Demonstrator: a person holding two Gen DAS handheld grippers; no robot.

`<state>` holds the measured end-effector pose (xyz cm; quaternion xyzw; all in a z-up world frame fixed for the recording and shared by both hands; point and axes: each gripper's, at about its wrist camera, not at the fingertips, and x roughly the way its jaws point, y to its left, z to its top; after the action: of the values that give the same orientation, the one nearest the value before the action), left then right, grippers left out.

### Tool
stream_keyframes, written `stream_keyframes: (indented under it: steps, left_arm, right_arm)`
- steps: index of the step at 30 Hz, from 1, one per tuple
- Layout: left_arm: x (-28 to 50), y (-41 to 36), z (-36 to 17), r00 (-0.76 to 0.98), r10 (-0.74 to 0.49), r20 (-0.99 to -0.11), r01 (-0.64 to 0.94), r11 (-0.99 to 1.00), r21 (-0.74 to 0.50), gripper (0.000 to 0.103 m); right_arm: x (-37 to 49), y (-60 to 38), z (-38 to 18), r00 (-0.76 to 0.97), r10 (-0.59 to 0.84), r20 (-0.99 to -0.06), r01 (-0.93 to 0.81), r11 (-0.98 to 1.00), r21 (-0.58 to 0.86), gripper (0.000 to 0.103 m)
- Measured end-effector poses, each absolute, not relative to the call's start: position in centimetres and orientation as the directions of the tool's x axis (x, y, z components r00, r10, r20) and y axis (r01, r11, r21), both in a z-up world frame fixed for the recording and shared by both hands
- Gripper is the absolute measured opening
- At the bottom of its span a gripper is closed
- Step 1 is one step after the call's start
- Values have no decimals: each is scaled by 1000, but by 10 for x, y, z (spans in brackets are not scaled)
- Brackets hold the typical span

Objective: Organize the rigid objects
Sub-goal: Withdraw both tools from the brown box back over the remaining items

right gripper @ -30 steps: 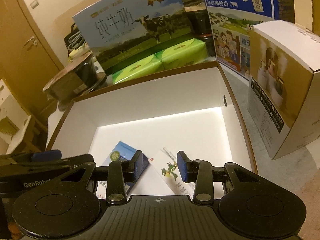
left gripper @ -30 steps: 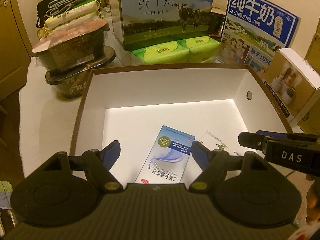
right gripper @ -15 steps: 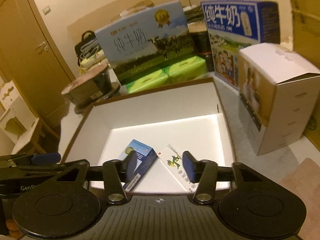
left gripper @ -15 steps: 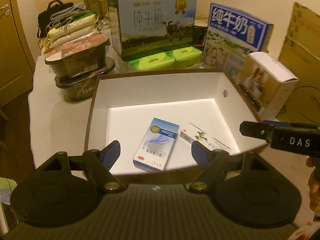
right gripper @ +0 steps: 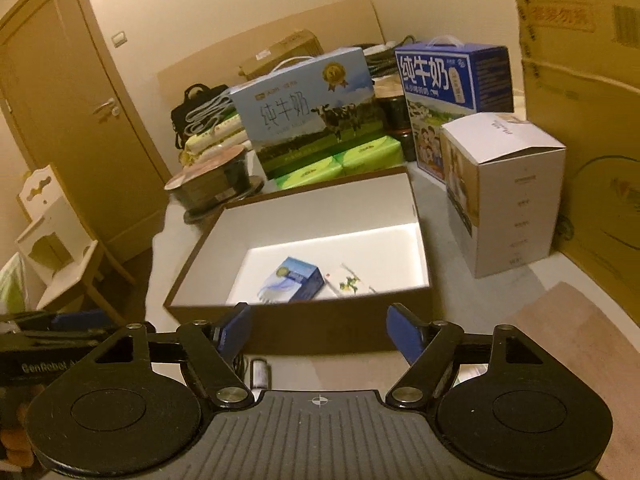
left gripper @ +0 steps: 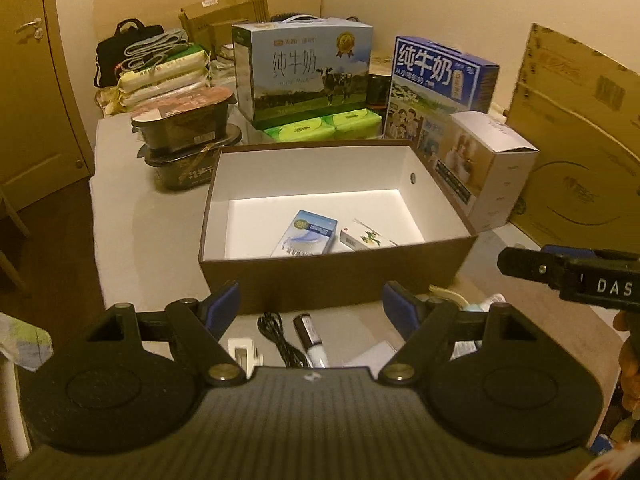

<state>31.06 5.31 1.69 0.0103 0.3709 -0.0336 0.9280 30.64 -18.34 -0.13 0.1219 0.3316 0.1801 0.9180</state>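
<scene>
Cluttered bench point(left gripper: 152, 240), warm dim light. Brown box point(left gripper: 336, 280) sits centre frame with two cartons inside near its front wall: blue carton point(left gripper: 306, 234) left, white carton point(left gripper: 366, 237) right, so sorting is likely underway. Left gripper point(left gripper: 310, 304) jaws spread, empty. Right gripper point(right gripper: 318, 334) jaws opening, nothing between them. Both hover lower frame, short of the box. Left view shows loose items below the box: a marker point(left gripper: 310, 338), black cable point(left gripper: 280, 336). Right view mostly hides those, but shows the door point(right gripper: 68, 120) upper left.

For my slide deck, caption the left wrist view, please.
Open left gripper hovers before a brown box holding two small cartons.
</scene>
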Motion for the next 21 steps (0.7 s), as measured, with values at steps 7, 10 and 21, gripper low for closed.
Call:
stream_keyframes:
  steps: [7, 10, 21]
  left_arm:
    - [253, 45, 18, 731, -49, -681, 77, 997, 11, 77]
    - [230, 43, 18, 729, -57, -682, 72, 997, -5, 78]
    - [160, 33, 20, 732, -54, -679, 63, 998, -12, 78]
  right_arm:
    - [248, -190, -1, 721, 394, -570, -243, 914, 325, 76]
    - [226, -194, -1, 723, 394, -568, -241, 914, 327, 76]
    - [164, -205, -5, 720, 374, -584, -212, 920, 329, 77]
